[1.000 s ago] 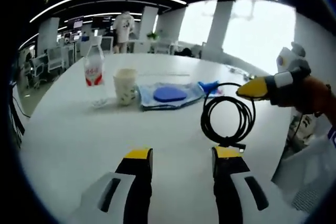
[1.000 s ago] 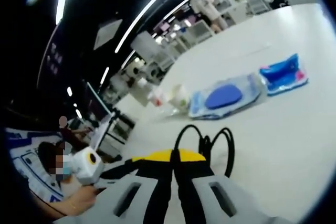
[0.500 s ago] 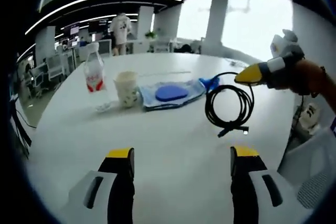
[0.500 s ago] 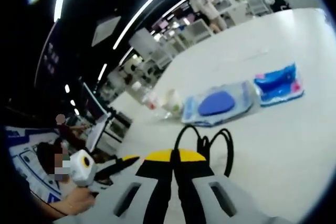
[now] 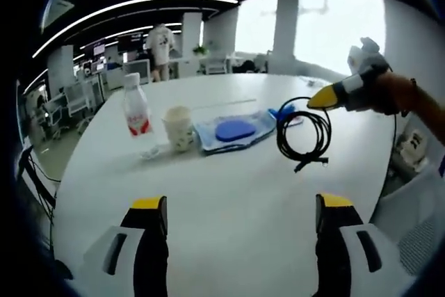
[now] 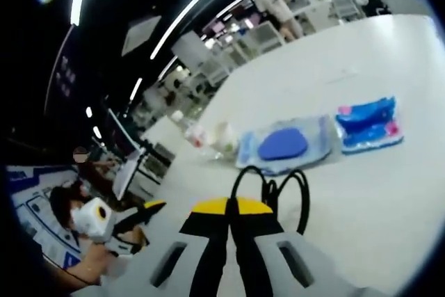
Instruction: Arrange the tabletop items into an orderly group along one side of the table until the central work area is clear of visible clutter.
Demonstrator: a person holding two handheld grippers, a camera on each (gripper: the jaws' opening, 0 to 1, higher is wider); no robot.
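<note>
A clear plastic bottle with a red label and a paper cup are seen standing upright side by side towards the far edge of the white tabletop; their contents cannot be told. Beside the cup, a blue pad is enclosed in a clear pouch. A coiled black cable is gripped by the clenched right tool and hangs above the tabletop. The left tool is held released.

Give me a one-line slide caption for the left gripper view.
Right gripper lifts a coiled black cable above the white table, beside a bottle, cup and blue pouch.
</note>
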